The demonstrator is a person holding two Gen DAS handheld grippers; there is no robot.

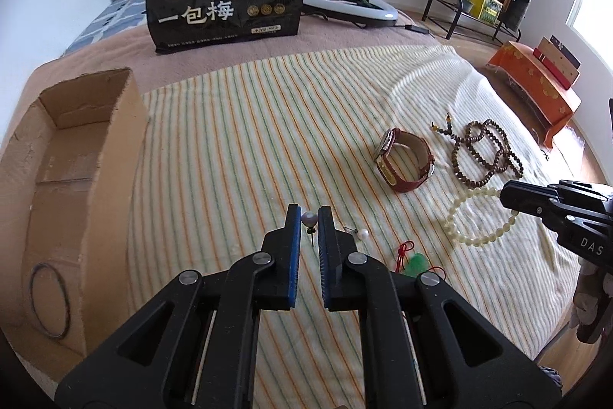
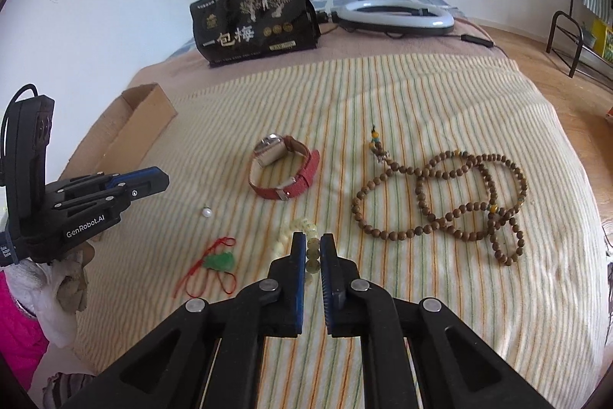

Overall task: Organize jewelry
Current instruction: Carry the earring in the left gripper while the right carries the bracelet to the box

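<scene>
A striped blanket (image 2: 383, 94) on the bed carries a watch (image 2: 283, 167), wooden beads (image 2: 440, 202) and cardboard box (image 1: 69, 179).

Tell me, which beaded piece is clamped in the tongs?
The pale bracelet, gripped by the right tongs. The brown bead string lies loose, untouched, farther right.

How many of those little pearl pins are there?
2. One pearl pin sits between the fingers of the left claw; the other pearl pin lies loose on the striped blanket just to its right. More could be hidden behind the claws.
</scene>
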